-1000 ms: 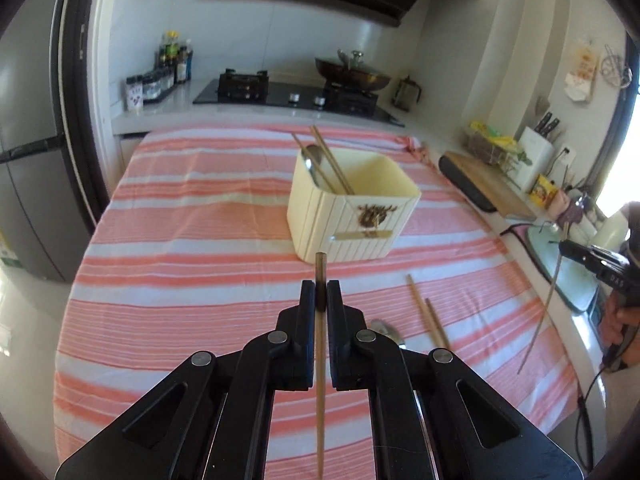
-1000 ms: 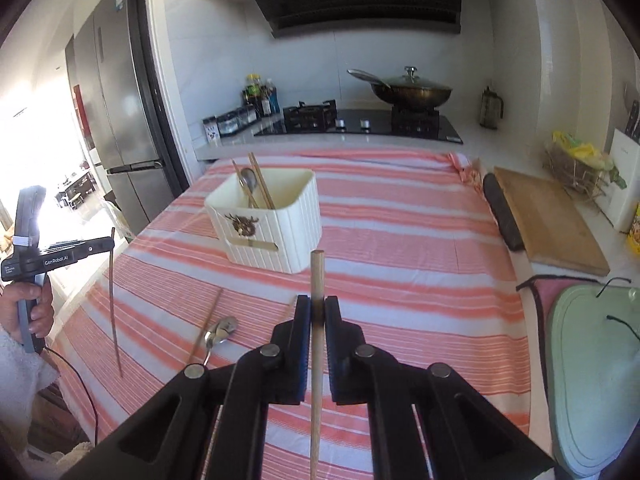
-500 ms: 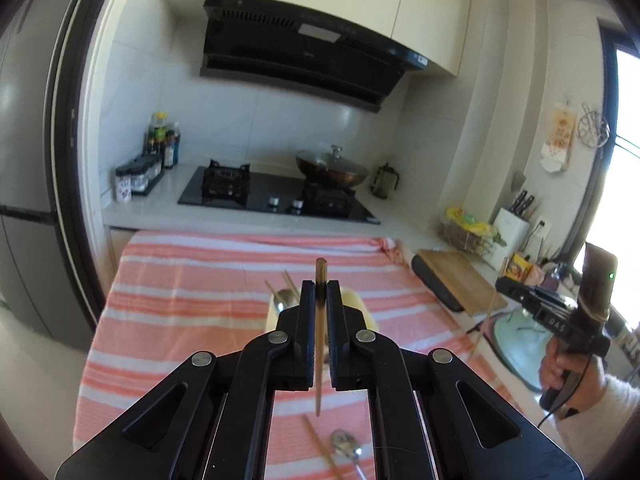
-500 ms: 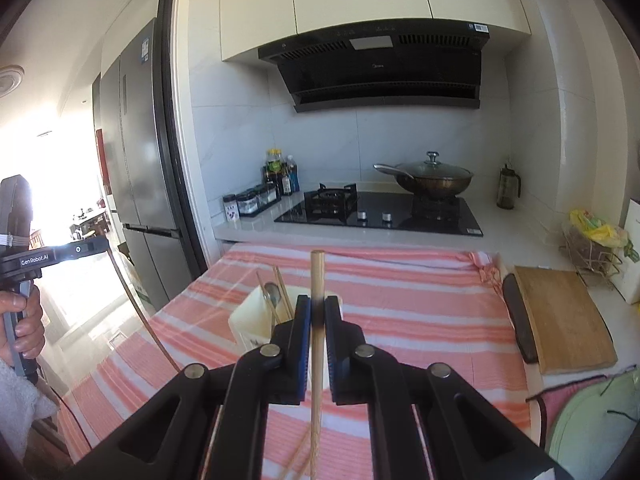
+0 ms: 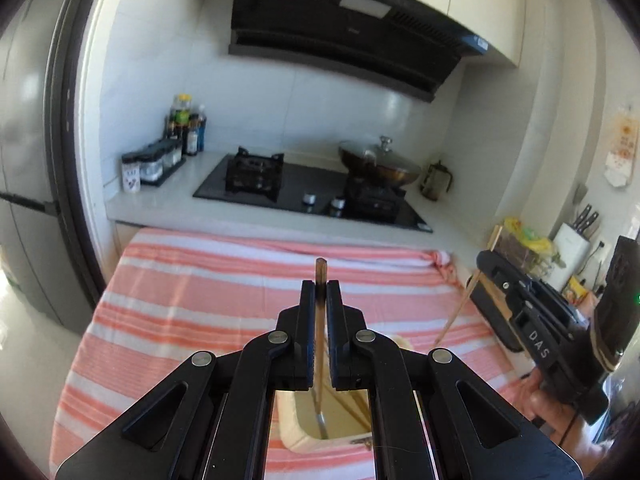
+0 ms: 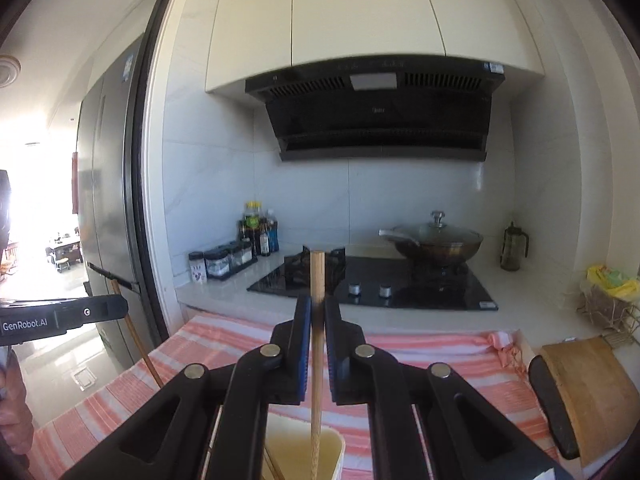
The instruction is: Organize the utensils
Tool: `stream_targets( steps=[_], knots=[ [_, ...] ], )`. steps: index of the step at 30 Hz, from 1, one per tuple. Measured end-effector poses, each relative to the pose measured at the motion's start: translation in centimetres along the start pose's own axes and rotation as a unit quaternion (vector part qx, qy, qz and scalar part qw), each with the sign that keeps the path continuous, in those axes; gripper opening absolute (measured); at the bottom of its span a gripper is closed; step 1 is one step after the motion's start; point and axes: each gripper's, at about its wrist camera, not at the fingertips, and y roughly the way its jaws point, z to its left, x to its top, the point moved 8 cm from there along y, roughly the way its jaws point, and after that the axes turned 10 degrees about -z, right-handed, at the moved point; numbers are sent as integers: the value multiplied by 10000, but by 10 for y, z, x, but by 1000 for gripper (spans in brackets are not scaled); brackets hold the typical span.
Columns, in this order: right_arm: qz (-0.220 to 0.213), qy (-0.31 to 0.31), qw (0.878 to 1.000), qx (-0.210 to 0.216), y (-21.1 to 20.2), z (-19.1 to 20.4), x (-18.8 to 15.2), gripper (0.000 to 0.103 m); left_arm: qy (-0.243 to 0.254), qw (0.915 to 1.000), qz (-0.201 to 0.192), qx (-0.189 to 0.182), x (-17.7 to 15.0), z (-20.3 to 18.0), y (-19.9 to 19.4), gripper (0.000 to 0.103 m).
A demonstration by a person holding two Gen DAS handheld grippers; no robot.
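Left gripper [image 5: 320,292] clamped a dark-tipped chopstick [image 5: 320,320] upright, its lower end hanging inside the cream utensil holder [image 5: 296,436] just below the jaws. Right gripper [image 6: 317,312] gripped a light wooden chopstick [image 6: 317,360] w/ tip dipping into the same holder [image 6: 332,446], over the striped cloth [image 5: 192,292].
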Motion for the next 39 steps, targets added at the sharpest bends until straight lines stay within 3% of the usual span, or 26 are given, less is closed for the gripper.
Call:
stream_targets(
  steps=[3, 7, 9, 10, 11, 12, 13, 17, 20, 24, 28, 32, 39],
  knots=[
    [725, 181, 9968, 281, 24, 4, -51, 7, -97, 9989, 457, -13, -27, 7, 20, 3],
    [1653, 488, 9833, 590, 36, 6, -105, 9, -121, 9957, 899, -189, -56, 3, 34, 4],
    [1913, 749, 9770, 570, 37, 2, -114, 10, -170, 9944, 1023, -205, -64, 3, 30, 17],
    [1939, 867, 9755, 567, 33, 0, -114, 13, -197, 9940, 1049, -237, -66, 1, 26, 38],
    [1909, 962, 9753, 562, 29, -1, -110, 24, -204, 9942, 1031, -237, -68, 3, 19, 60],
    [1820, 1048, 9762, 545, 20, -5, -104, 37, -186, 9947, 985, -228, -69, 4, 12, 67],
    [1713, 1129, 9772, 548, 10, -8, -100, 42, -143, 9952, 939, -247, -72, 4, 2, 74],
    [1750, 1139, 9753, 716, -48, -19, -101, 44, 104, 9913, 1266, -331, -112, 9, -38, 84],
    [1968, 638, 9766, 590, -113, -24, -131, 45, 289, 9878, 1491, -340, -166, 11, -78, 92],
    [2430, -90, 9700, 50, -196, -31, -203, 46, 315, 9841, 1751, -8, -242, 14, -107, 93],
    [2999, -2, 9529, -453, -242, -44, -266, 46, 50, 9835, 1798, 196, -272, 13, -107, 93],
    [3104, -3, 9478, -733, -257, -52, -288, 46, 180, 9874, 1513, 439, -276, 16, -103, 93],
    [3157, 200, 9453, -797, -264, -57, -299, 47, 184, 9836, 1680, 628, -298, 33, -100, 92]
  ],
)
